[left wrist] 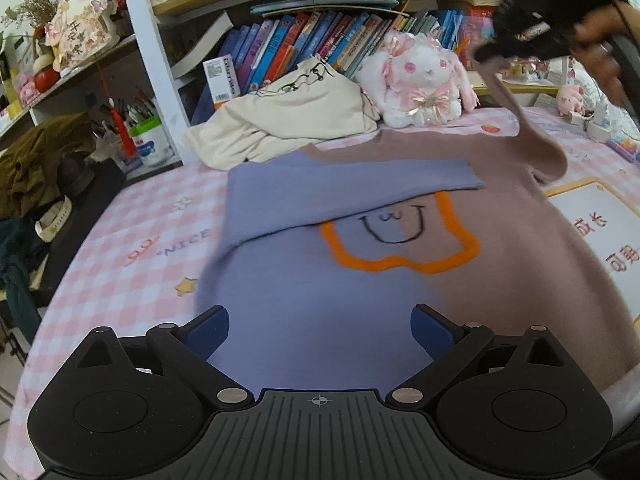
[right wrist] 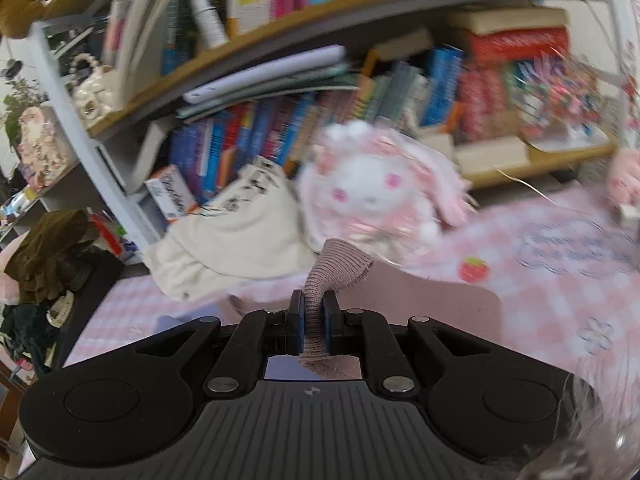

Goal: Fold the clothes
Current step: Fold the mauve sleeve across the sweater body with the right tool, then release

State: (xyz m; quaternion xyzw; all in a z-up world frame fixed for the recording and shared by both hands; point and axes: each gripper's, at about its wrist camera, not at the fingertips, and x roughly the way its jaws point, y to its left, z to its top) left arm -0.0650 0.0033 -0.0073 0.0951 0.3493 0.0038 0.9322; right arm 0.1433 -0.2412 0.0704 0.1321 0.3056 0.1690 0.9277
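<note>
Pink checked bed (left wrist: 120, 240) w/ sweater (left wrist: 360, 280), cream garment (left wrist: 300, 120), plush bunny (left wrist: 424, 80)

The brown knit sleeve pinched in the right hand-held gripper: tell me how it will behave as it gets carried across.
Probably floppy: the brown knit sleeve hangs in a slack curve from the right hand-held gripper. Likely light, since a pinch on its ribbed cuff lifts it. It may tug the purple-and-brown sweater.

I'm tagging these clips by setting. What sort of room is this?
Probably a child's bedroom: the sweater lies on a pink checked sheet, with a bunny plush and a packed bookshelf behind.
</note>
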